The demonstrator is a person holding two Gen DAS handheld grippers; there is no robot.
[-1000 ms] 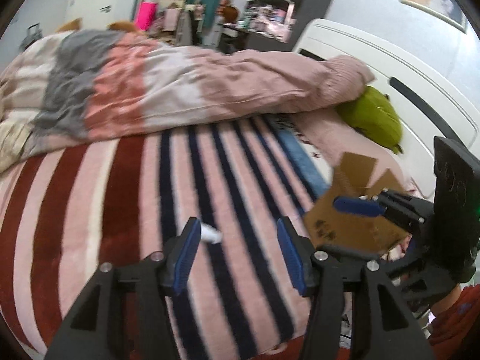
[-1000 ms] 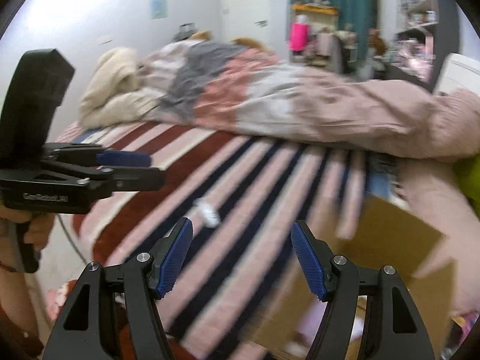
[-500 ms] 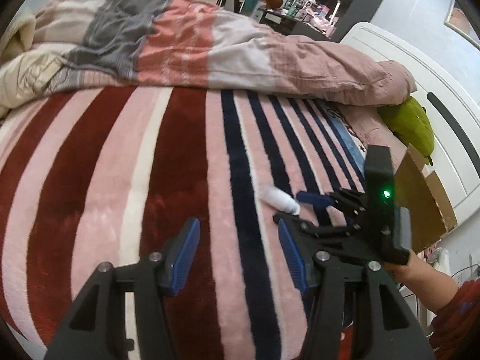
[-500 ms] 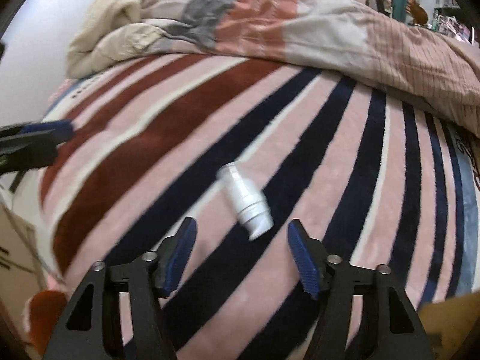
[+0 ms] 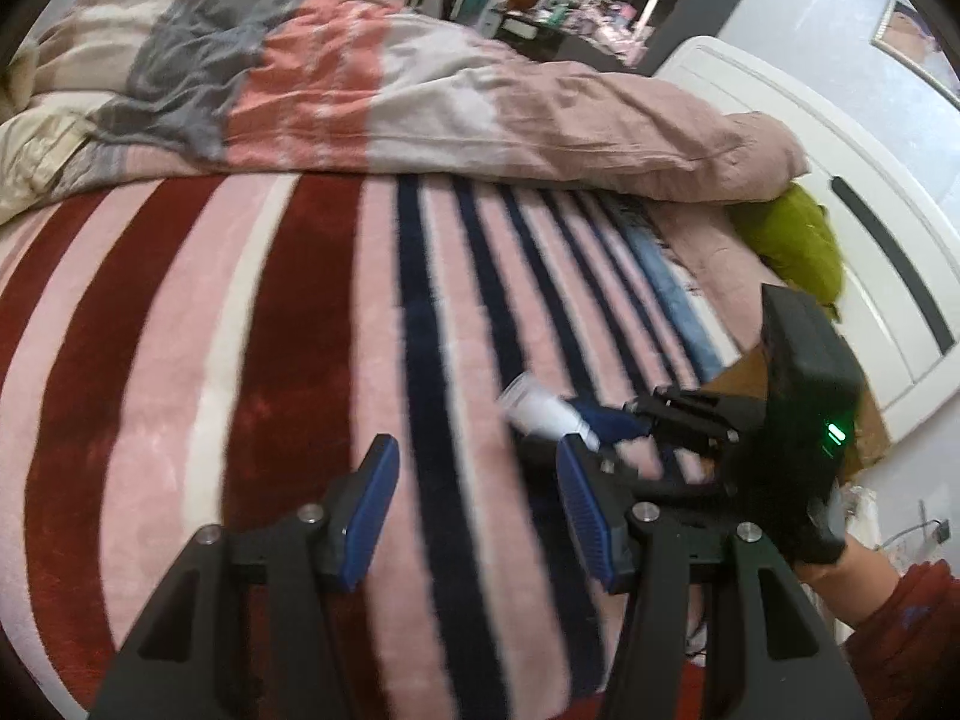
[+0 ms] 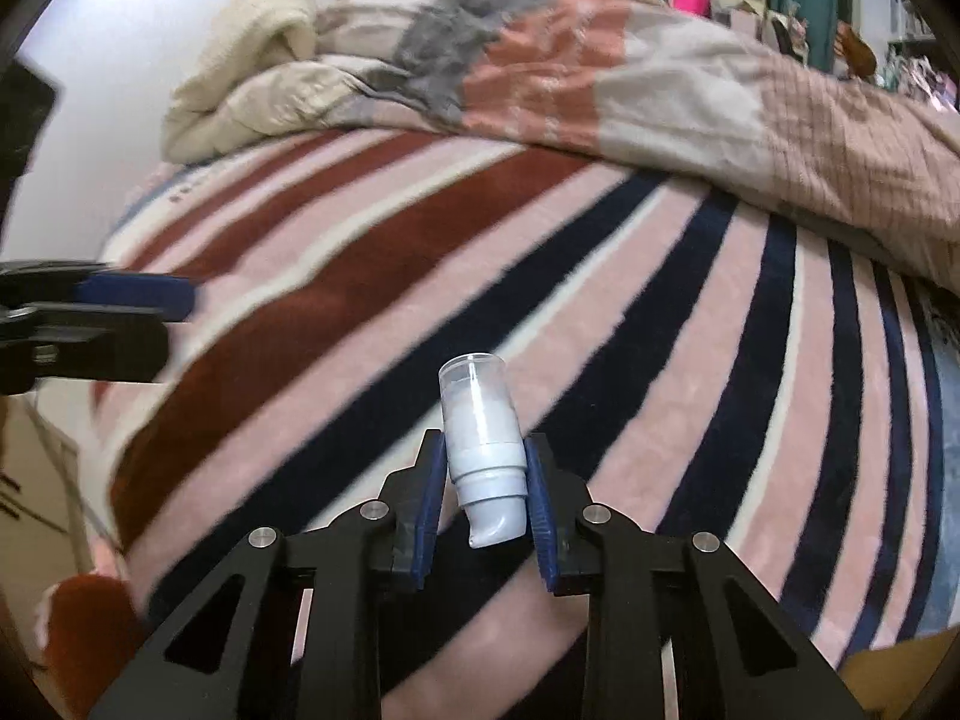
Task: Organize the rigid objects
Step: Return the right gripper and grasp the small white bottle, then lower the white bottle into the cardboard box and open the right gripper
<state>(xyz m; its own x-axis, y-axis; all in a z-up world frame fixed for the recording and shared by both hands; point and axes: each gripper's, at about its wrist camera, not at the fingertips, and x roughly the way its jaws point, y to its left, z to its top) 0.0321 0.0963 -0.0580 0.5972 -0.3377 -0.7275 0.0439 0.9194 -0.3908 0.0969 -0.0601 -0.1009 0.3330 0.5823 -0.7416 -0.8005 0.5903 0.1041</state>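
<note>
1. A small white pump bottle [image 6: 483, 456] with a clear cap sits between the blue pads of the right tongs [image 6: 485, 483]. The cap points away from the camera and the spout end points back toward it.
2. The right tongs have just been closing, and both pads now press on the bottle's sides, so they grip it.
3. The bottle lies low over the striped blanket [image 6: 540, 276] on the bed; whether it touches the blanket cannot be told from the right wrist view.
4. The left wrist view shows the same bottle [image 5: 543, 411] from the side, with a blue pad of the right tongs [image 5: 591, 429] against it, over the dark blue and pink stripes [image 5: 420, 300].
5. Only the left wrist view shows the black body of the right tool with a green light [image 5: 835, 435], the hand [image 5: 858, 570] holding it, and a red sleeve [image 5: 906, 648].
6. The left tongs [image 5: 474, 510] stand open with nothing between the pads, just left of the bottle and above the blanket.
7. In the right wrist view the left tongs [image 6: 138, 297] show only at the left edge.
8. A brown cardboard box [image 5: 744, 375] sits behind the right tool, beside the white headboard [image 5: 810, 180] and a green pillow [image 5: 798, 240].
9. A rumpled quilt [image 6: 600, 60] in pink, grey and cream lies across the far part of the bed.
</note>
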